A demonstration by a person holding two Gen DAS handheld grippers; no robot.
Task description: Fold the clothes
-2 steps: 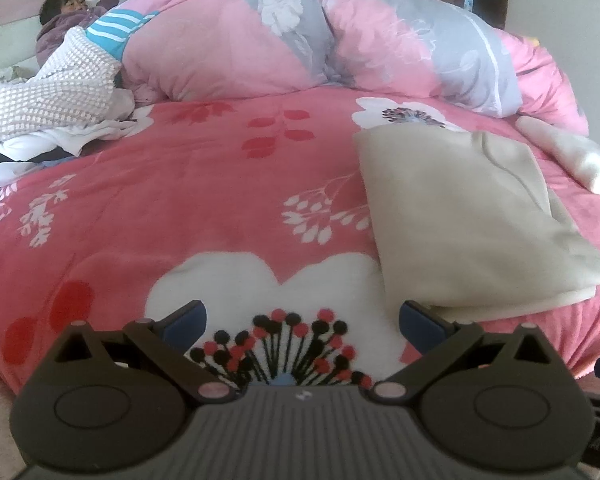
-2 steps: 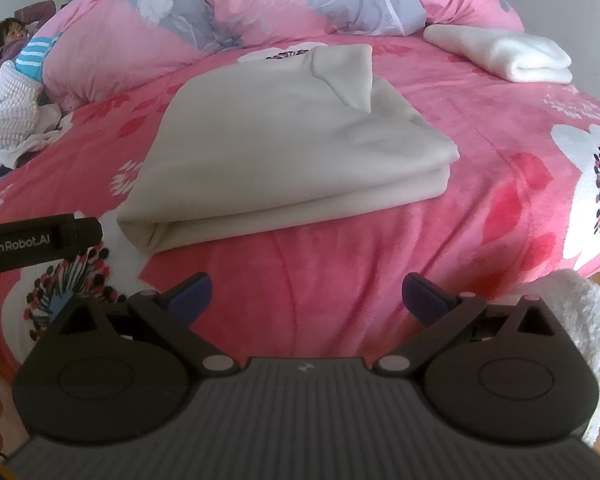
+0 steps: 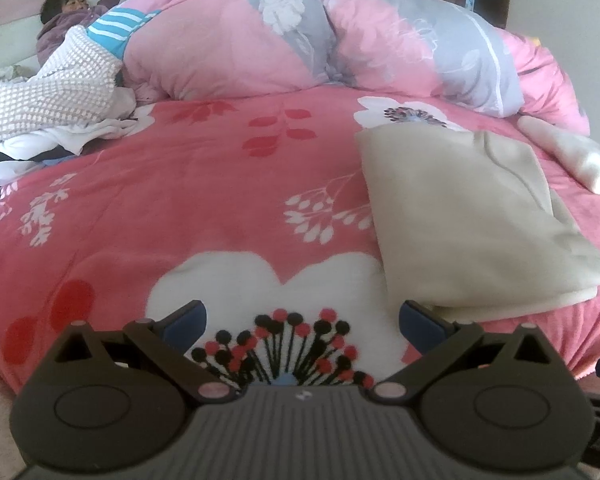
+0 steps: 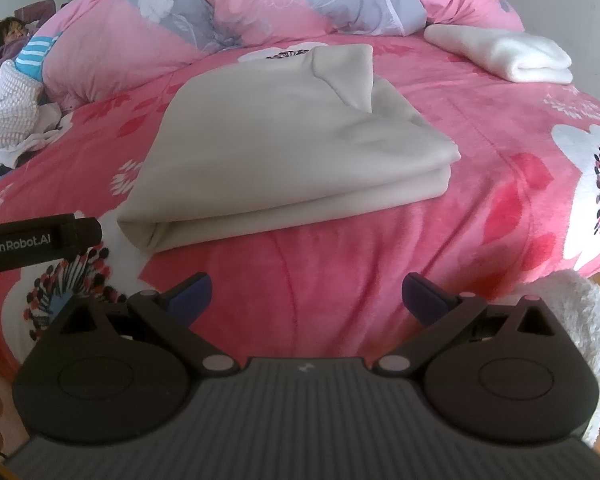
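Observation:
A beige garment (image 4: 292,152) lies folded in a flat rectangle on the pink flowered bedspread (image 4: 380,260). It also shows at the right of the left wrist view (image 3: 472,216). My left gripper (image 3: 302,318) is open and empty, low over the bed's near edge, left of the garment's near corner. My right gripper (image 4: 306,294) is open and empty, short of the garment's near folded edge. The left gripper's body (image 4: 36,240) shows at the left of the right wrist view.
A folded white garment (image 4: 504,52) lies at the bed's far right. A rolled pink and grey duvet (image 3: 340,40) lies across the back. A person (image 3: 72,12) lies at the far left beside a heap of white clothes (image 3: 48,112). A white fleece (image 4: 580,340) hangs off the near right edge.

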